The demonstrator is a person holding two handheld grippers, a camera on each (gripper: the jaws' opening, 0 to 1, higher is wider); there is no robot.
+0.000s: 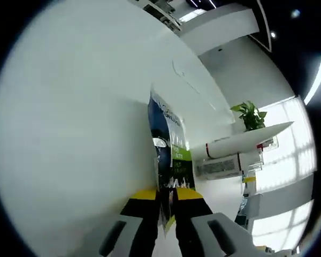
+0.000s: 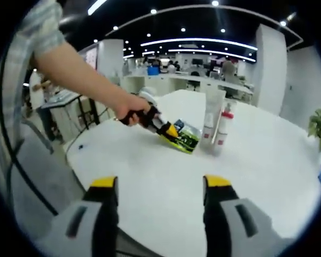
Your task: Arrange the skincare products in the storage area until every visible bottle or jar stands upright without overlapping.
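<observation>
My right gripper (image 2: 160,209) hung above the near edge of the white table (image 2: 257,176) with its yellow-tipped jaws spread wide and nothing between them. Bare tabletop lay straight ahead of it, and nothing stood between those jaws and the products farther across the table.

Ahead and a little left in the right gripper view, my left hand (image 2: 132,113) held the left gripper (image 2: 168,129), and its jaws were clamped on a flat green and dark packet (image 2: 186,136), tilted with its far end low toward the table. Just beside that packet stood a tall white tube (image 2: 211,115), upright, and touching or nearly touching it a pump bottle with a red collar (image 2: 222,128), also upright. The packet lay close to the foot of the tube; I could not tell whether they touched. All three sat well apart from my right gripper.

In the left gripper view, my left gripper (image 1: 168,211) gripped the packet (image 1: 170,155) edge-on between its closed jaws, the printed blue and green face running away from the camera over the white table (image 1: 75,134). Beyond it stood a white counter (image 1: 246,140) with a green plant (image 1: 250,115) above it, in front of bright windows.
</observation>
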